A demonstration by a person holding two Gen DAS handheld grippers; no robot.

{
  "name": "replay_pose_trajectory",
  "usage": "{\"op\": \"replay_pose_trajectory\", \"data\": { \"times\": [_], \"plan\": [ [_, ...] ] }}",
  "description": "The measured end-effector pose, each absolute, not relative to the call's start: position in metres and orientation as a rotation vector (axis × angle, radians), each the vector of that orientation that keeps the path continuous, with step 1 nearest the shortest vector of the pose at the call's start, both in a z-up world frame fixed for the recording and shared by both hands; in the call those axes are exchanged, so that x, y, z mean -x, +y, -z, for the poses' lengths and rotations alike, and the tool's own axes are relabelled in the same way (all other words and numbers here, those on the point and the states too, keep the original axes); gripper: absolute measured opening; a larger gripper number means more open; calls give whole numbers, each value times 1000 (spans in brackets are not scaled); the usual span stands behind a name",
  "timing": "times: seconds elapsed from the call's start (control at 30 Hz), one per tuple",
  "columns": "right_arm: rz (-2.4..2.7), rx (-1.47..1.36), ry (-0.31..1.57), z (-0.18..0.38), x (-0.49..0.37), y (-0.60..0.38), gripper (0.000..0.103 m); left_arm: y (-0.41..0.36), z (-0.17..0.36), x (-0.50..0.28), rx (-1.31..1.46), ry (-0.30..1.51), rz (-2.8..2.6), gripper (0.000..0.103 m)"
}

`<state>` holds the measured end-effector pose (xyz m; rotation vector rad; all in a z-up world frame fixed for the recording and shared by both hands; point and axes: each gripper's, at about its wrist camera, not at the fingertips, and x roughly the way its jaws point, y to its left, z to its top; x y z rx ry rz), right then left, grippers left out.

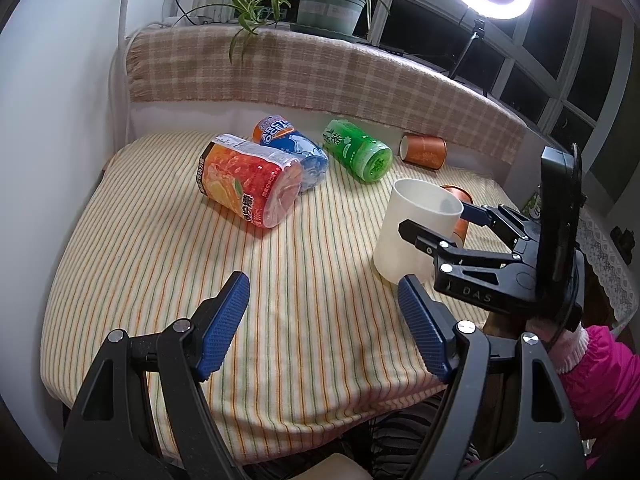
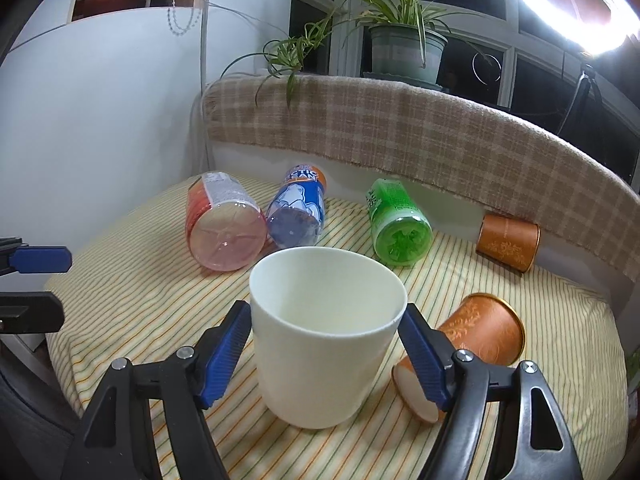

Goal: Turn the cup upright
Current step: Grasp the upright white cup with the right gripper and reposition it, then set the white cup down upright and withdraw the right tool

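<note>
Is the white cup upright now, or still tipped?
Upright: the white cup stands mouth-up on the striped cloth, between the right gripper pads.

In the left wrist view the right hand-held gripper [image 1: 432, 222] covers the near side of the white cup [image 1: 412, 232] and all but a sliver of the orange cup behind it [image 1: 460, 194], so pad contact with the cup wall cannot be judged there. In the right wrist view the right pad hides part of the mouth of the fallen orange cup [image 2: 476, 336] (its lower rim shows), and only the fingertips [image 2: 40, 260] of the left hand-held gripper enter at the left edge. The ring light [image 2: 576, 4] is cropped by the frame and overexposed, and the bottle label text [image 1: 276, 128] is too distorted to read fully.
</note>
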<state>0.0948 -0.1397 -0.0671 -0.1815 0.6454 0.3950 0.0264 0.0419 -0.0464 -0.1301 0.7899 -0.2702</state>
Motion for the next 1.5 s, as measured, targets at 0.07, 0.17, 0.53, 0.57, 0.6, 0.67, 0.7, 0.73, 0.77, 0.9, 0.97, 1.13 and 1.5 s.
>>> {"op": "replay_pose_trajectory", "data": {
  "times": [0.07, 0.17, 0.53, 0.57, 0.6, 0.67, 0.7, 0.73, 0.77, 0.9, 0.97, 1.13, 1.5],
  "plan": [
    [-397, 182, 643, 67, -91, -140, 77, 40, 46, -25, 126, 787, 275, 79],
    [-401, 181, 641, 67, -87, -140, 76, 36, 46, -23, 117, 785, 277, 79],
    [-420, 165, 637, 68, -74, -147, 87, 31, 42, -17, 102, 771, 275, 79],
    [-419, 164, 631, 67, -72, -148, 90, 30, 41, -16, 99, 767, 274, 79],
    [-423, 158, 626, 65, -70, -149, 91, 29, 41, -16, 96, 764, 273, 79],
    [-427, 141, 621, 61, -64, -152, 91, 28, 38, -14, 86, 750, 266, 79],
    [-426, 132, 619, 59, -61, -154, 91, 27, 37, -13, 83, 743, 264, 79],
    [-426, 116, 612, 55, -55, -158, 91, 26, 36, -11, 79, 731, 259, 79],
    [-419, 107, 602, 53, -49, -161, 91, 26, 34, -10, 77, 715, 254, 79],
    [-350, 74, 564, 41, -29, -177, 92, 23, 24, -2, 62, 627, 214, 79],
    [-303, 58, 544, 35, -19, -185, 97, 21, 18, 4, 52, 566, 191, 86],
    [-168, 39, 484, 18, 1, -204, 102, 10, 3, 23, 10, 391, 117, 103],
    [-4, 46, 352, -8, 26, -220, 103, -2, -9, 37, -39, 292, 73, 103]
  ]
}}
